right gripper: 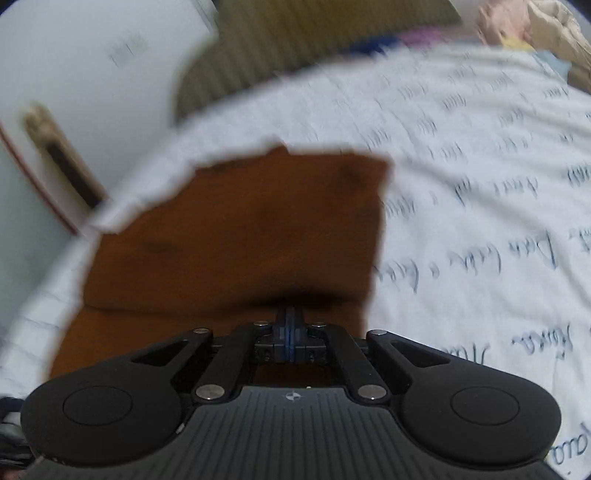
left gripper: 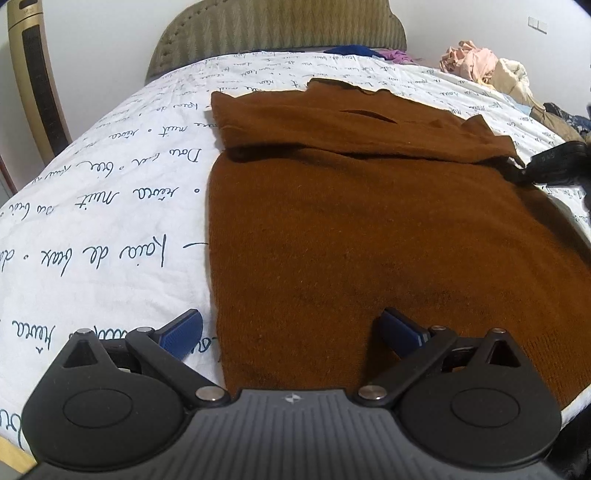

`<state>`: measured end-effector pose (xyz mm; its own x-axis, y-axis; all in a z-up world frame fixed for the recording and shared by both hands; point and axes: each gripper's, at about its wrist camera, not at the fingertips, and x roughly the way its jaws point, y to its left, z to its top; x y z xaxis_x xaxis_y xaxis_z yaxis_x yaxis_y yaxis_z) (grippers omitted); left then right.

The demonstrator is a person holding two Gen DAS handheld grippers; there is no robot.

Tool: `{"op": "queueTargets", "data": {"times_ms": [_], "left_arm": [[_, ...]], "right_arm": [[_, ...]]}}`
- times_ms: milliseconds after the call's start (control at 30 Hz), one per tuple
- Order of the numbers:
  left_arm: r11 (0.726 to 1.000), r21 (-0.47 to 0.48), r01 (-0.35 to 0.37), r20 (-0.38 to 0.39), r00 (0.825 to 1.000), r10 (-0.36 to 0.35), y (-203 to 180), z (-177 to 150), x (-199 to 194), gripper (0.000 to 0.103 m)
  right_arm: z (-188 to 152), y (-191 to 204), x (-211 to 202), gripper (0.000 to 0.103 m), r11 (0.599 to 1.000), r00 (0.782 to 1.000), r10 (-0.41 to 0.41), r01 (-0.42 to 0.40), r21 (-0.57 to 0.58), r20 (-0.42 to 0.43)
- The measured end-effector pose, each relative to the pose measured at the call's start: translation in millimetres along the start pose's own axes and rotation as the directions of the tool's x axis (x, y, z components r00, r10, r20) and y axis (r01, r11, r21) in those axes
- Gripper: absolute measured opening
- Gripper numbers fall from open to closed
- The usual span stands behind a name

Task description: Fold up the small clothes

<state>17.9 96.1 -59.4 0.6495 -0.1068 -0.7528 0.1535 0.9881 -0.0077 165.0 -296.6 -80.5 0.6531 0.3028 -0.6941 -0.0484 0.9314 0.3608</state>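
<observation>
A rust-brown knitted sweater lies flat on the bed, its upper part and sleeves folded across the chest. My left gripper is open, just above the sweater's near left hem corner, one blue pad over the sheet, the other over the knit. My right gripper is shut on a folded edge of the sweater; that view is motion-blurred. The right gripper also shows in the left wrist view, at the sweater's right side by the sleeve end.
The bed has a white sheet printed with dark script and an olive padded headboard. A pile of pale clothes lies at the far right corner. A gold tower appliance stands left of the bed.
</observation>
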Motion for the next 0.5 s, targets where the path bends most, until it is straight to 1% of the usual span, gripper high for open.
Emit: {"op": "queueTargets", "data": {"times_ms": [33,100,133,167,200,233,267,333,367,433,500], "left_arm": [[1.0,-0.001,0.0,0.0,1.0,0.0,1,-1,-1,0.103],[1.0,0.004,0.004,-0.001,1.0,-0.004,2,0,-3,0.103],[1.0,0.012,0.003,0.0,1.0,-0.003,3,2,-5,0.103],[1.0,0.018,-0.003,0.007,1.0,0.003,3,5,-6,0.103],[1.0,0.024,-0.005,0.02,1.0,0.005,4,9,-8,0.103],[1.0,0.029,-0.003,0.036,0.999,0.002,5,16,-10,0.103],[1.0,0.03,0.002,0.051,0.999,-0.003,7,23,-12,0.103],[0.999,0.023,0.033,0.078,0.996,-0.035,12,43,-11,0.103],[0.999,0.015,0.047,0.088,0.995,-0.048,14,54,-9,0.103],[0.999,-0.003,0.054,0.113,0.992,-0.054,17,82,4,0.103],[0.999,-0.036,0.03,0.142,0.99,-0.025,21,116,29,0.103]], "right_arm": [[-2,-9,3,0.0,1.0,0.999,0.0,-0.001,0.026,0.033],[2,-26,-3,0.0,0.994,0.998,-0.039,0.033,0.106,0.051],[5,-29,-9,0.0,0.991,0.997,-0.062,0.056,0.124,0.051],[7,-28,-16,0.002,0.99,0.994,-0.086,0.078,0.115,0.062],[10,-24,-24,0.007,0.989,0.989,-0.115,0.106,0.102,0.088],[14,-20,-32,0.018,0.988,0.984,-0.13,0.119,0.093,0.123],[17,-15,-40,0.018,0.987,0.977,-0.143,0.129,0.092,0.159],[29,-6,-50,0.018,0.992,0.968,-0.118,0.104,0.074,0.221],[36,2,-48,0.02,0.996,0.969,-0.078,0.067,0.054,0.235],[51,20,-32,0.022,1.0,0.978,-0.017,0.015,0.013,0.21],[63,35,-1,0.022,0.999,0.987,0.03,-0.024,-0.036,0.16]]}}
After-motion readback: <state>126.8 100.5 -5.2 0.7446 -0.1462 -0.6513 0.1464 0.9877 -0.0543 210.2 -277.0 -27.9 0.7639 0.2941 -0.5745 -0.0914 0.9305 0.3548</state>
